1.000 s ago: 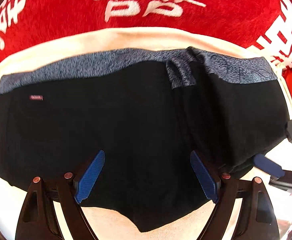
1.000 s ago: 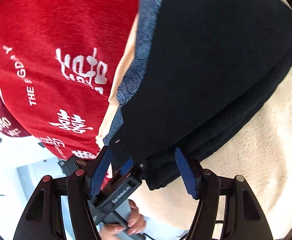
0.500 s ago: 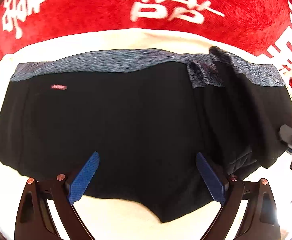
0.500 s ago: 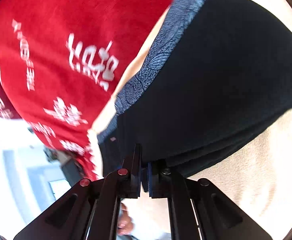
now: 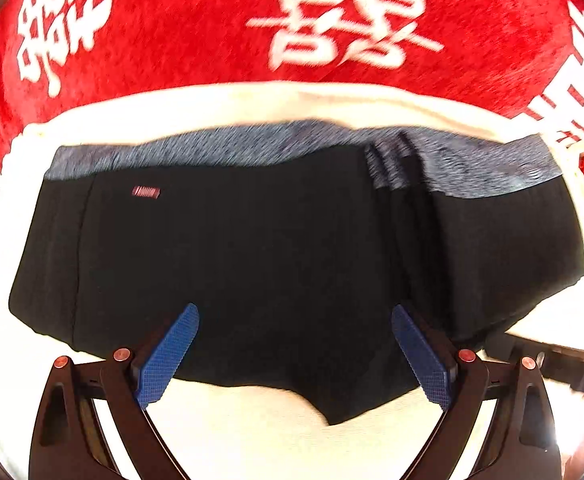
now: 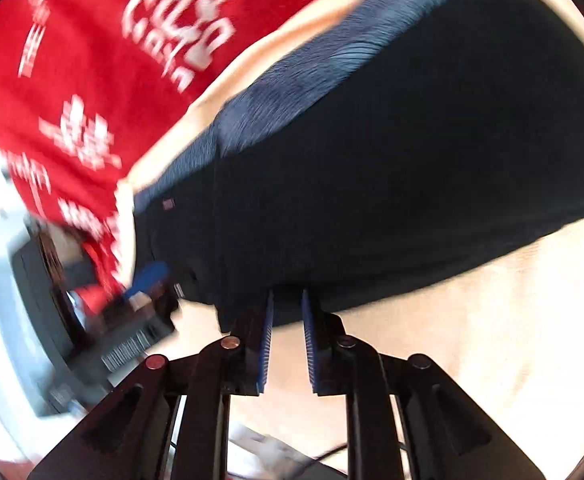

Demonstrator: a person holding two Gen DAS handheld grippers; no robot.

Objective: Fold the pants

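While right gripper (image 6: 286,304) parted, nothing clamped; left gripper (image 5: 294,330) gaped, empty; black shorts' (image 5: 271,260) folded flap risked springing back.

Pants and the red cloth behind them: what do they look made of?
Pants: black ribbed knit, matte, judging by fine vertical lines; waistband a heathered blue-grey stretch knit, probably elastic. Red cloth: plush, velvety pile with white characters, likely fleece or velour. Blur leaves the weave uncertain.
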